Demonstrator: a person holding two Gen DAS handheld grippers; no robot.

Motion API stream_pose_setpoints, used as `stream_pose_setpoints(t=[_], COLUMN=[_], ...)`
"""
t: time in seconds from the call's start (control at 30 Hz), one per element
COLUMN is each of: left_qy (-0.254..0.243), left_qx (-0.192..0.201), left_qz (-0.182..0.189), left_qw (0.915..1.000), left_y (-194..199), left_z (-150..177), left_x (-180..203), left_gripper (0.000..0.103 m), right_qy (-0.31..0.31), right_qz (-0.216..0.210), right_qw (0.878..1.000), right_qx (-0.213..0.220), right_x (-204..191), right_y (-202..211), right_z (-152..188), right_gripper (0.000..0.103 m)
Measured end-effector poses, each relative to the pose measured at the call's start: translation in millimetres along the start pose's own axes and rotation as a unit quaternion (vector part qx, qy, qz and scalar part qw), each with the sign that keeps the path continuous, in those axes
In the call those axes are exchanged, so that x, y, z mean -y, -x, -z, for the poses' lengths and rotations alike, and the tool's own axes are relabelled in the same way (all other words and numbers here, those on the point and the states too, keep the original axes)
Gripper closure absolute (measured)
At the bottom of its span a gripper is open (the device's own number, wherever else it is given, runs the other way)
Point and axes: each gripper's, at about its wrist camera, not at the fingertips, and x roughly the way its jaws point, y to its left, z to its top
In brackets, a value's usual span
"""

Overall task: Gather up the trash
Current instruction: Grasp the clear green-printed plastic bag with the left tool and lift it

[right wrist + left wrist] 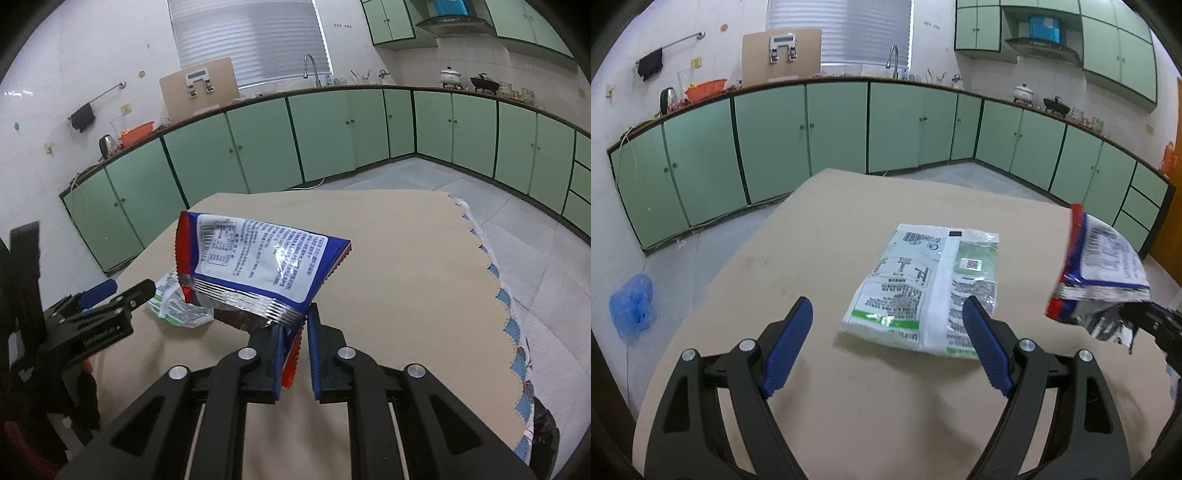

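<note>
Jaws of the right gripper (295, 332) pinch the red-blue wrapper (255, 262); left gripper (886, 321) gapes empty.

A green and white packet (923, 288), at the centre of the left view, carries a barcode, a square code and dense print too small to read. The red and blue wrapper (258, 266), mid-frame in the right view, shows a barcode and equally unreadable print.

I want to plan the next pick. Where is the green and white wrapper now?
The green and white wrapper lies flat on the table, just ahead of the open left gripper, touching neither pad. The right wrist view shows it left of the lifted red and blue wrapper.
</note>
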Motion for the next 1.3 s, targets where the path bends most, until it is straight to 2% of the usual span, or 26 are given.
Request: stream_pose_setpoints(t=[0.3,0.43,0.47,0.5,0.53,0.57,0.7,0.73,0.97,1.1,1.3], left_qy=[0.022,0.028,0.029,0.028,0.023,0.018,0.005,0.007,0.011,0.003,0.000], left_qx=[-0.082,-0.101,-0.100,-0.098,-0.094,-0.093,-0.085,-0.081,-0.046,-0.023,-0.008], left_qz=[0.035,0.055,0.057,0.058,0.070,0.072,0.065,0.065,0.063,0.057,0.068], left_qw=[0.9957,0.9930,0.9929,0.9931,0.9929,0.9929,0.9943,0.9945,0.9969,0.9981,0.9977], left_y=[-44,-53,-53,-53,-51,-50,-49,-47,-25,-4,22], left_z=[-5,-3,-3,-3,-2,-3,-2,-1,0,1,3], left_x=[-5,-5,-4,-4,-1,3,13,14,8,10,20], left_gripper=[0.023,0.031,0.035,0.044,0.069,0.076,0.082,0.086,0.100,0.103,0.103], right_qy=[0.003,0.002,0.002,0.002,0.003,0.003,0.007,0.008,-0.003,-0.007,-0.008], right_qz=[0.005,0.004,0.003,0.004,0.003,0.002,-0.003,-0.003,0.000,0.002,0.009], right_qw=[1.000,1.000,1.000,1.000,1.000,1.000,0.999,0.999,1.000,1.000,1.000], right_qx=[-0.004,-0.010,-0.012,-0.016,-0.020,-0.024,-0.034,-0.035,-0.022,-0.009,0.016], right_x=[9,11,11,10,9,8,5,5,12,14,13], right_y=[-7,-12,-13,-15,-18,-20,-25,-25,-17,-3,28], right_z=[2,6,8,8,9,11,12,12,15,14,10], right_gripper=[0.091,0.091,0.091,0.091,0.091,0.091,0.091,0.091,0.091,0.091,0.091])
